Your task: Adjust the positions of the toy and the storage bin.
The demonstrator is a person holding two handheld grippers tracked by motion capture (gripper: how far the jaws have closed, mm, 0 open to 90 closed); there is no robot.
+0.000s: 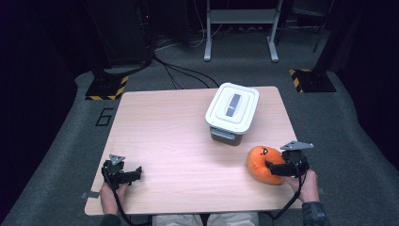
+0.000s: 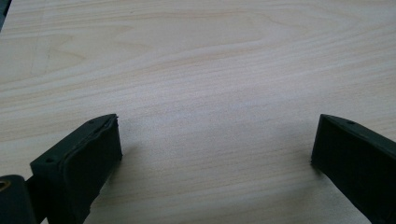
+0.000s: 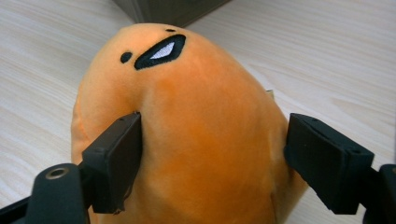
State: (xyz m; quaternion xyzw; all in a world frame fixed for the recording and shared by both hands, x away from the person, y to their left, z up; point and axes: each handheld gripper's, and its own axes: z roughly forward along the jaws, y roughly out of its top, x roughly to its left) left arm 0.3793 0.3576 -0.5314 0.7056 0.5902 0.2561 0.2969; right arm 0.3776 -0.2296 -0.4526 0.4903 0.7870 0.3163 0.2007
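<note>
The orange plush toy [image 1: 261,164] sits near the front right corner of the table [image 1: 179,141], and the right gripper [image 1: 272,167] reaches into it from the person's side, so the toy lies directly ahead of that gripper and between its jaws. In the right gripper view the jaws stand wide on either side of the toy [image 3: 196,130]: the left pad presses into the fabric, the right pad seems to rest at its flank, and whether the hold is firm cannot be told. The toy's long axis runs away from the gripper, toward the white lidded box [image 1: 232,113] just beyond it. The left gripper [image 1: 134,173], open over bare wood, is well apart. Open tabletop lies to the left; the right edge is close.
</note>
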